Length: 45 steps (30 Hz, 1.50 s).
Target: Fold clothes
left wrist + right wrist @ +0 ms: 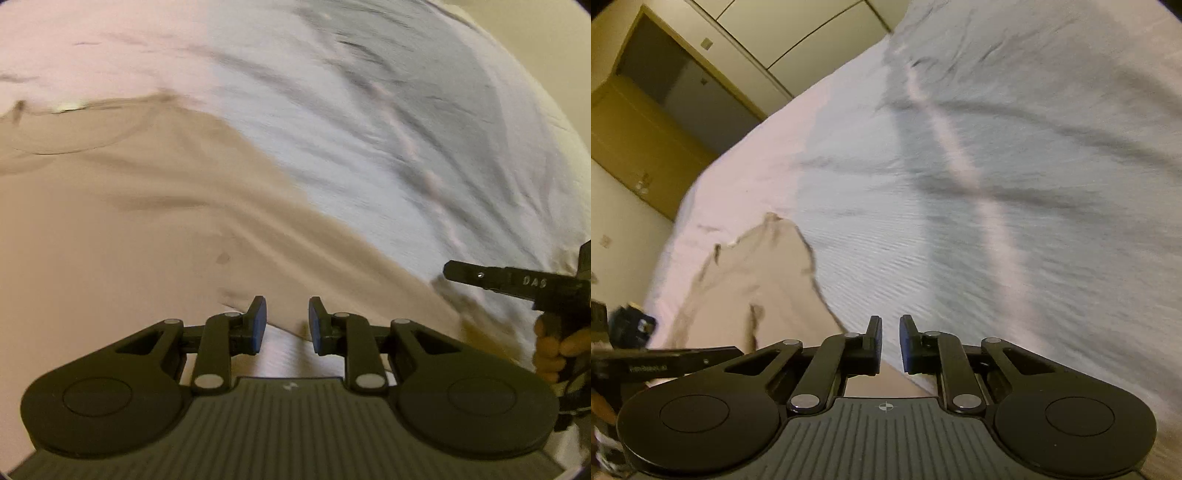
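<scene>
A beige garment lies spread on the white bed sheet; its edge runs diagonally toward the lower right. My left gripper hovers over the garment's near edge, its blue pads apart with nothing between them. In the right wrist view the same garment lies at the lower left, a rumpled corner pointing away. My right gripper sits over the garment's right edge, jaws a narrow gap apart and empty. A hand holds the right gripper at the far right of the left wrist view.
The wrinkled sheet covers most of the bed to the right. The bed's edge drops off at the left, beside a wooden door and pale wall panels. Dark items lie low at the left.
</scene>
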{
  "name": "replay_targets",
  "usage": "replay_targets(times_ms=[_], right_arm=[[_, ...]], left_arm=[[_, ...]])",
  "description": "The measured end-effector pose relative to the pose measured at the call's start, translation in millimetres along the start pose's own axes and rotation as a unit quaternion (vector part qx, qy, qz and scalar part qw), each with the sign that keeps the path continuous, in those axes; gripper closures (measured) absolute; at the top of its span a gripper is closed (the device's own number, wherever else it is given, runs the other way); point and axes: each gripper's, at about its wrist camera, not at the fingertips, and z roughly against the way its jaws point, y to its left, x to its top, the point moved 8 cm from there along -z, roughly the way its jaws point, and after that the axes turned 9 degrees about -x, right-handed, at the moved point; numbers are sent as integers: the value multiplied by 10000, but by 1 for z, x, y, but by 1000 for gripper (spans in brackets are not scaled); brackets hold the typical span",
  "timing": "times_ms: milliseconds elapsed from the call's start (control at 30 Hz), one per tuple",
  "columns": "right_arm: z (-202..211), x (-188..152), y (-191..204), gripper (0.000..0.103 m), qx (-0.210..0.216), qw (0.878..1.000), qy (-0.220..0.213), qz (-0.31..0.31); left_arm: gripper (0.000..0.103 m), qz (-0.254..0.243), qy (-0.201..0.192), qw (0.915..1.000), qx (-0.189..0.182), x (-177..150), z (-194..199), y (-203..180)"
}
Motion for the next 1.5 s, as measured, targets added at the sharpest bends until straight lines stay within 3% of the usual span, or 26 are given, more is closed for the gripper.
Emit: replay_targets(times_ms=[133,267,333,433,533,667,767,833,900,933,1000,1100,1200,1267,1300,1400,1500], right_arm=[[-24,9,35,86,676,9973,209,-200],[-50,7,52,85,605,9965,573,104],[-67,5,53,86,215,9965,614,531],[-72,11,38,101,-1171,9841,35,1338],[-35,26,10,100,-1624,9831,-528,660],[27,12,-16,95,-1137,9920,-531,159],[59,-27,-24,88,-704,9970,-90,314],[69,-67,-46,87,-1141,9919,295,467],[78,-99,-85,87,-2384,9671,495,742],[88,-108,-100,88,-2786,9564,429,765],[115,-111,-114,87,-3165,9475,165,413],[133,-107,-95,87,-2573,9659,-266,95],[113,-119,-60,84,-1809,9832,-61,239],[88,-134,-57,84,-2064,9773,340,331],[79,-142,-65,84,-2560,9645,540,357],[85,-137,-62,82,-3037,9516,475,19],[88,-119,-24,81,-2943,9549,222,327]], left_arm=[[84,234,52,9997,10,0,4,29],[84,468,51,9989,-87,1,2,44],[84,495,52,9987,-115,-1,-4,46],[84,482,41,9988,-44,-4,-4,51],[84,570,-34,9984,-46,-7,1,55],[84,713,-62,9974,-98,-16,9,53],[84,726,-43,9972,-178,-31,14,41],[84,760,27,9969,-201,-43,16,35],[84,795,113,9966,-166,-57,21,30],[84,801,136,9966,-131,-64,25,28],[84,798,154,9967,-53,-78,35,24],[84,937,168,9955,16,-99,46,22],[84,1127,126,9935,58,-113,51,22],[84,1260,49,9920,55,-119,58,25],[84,1342,2,9909,52,-122,63,28],[84,1455,-233,9889,169,-131,90,48],[84,1654,-441,9844,398,-146,124,82]])
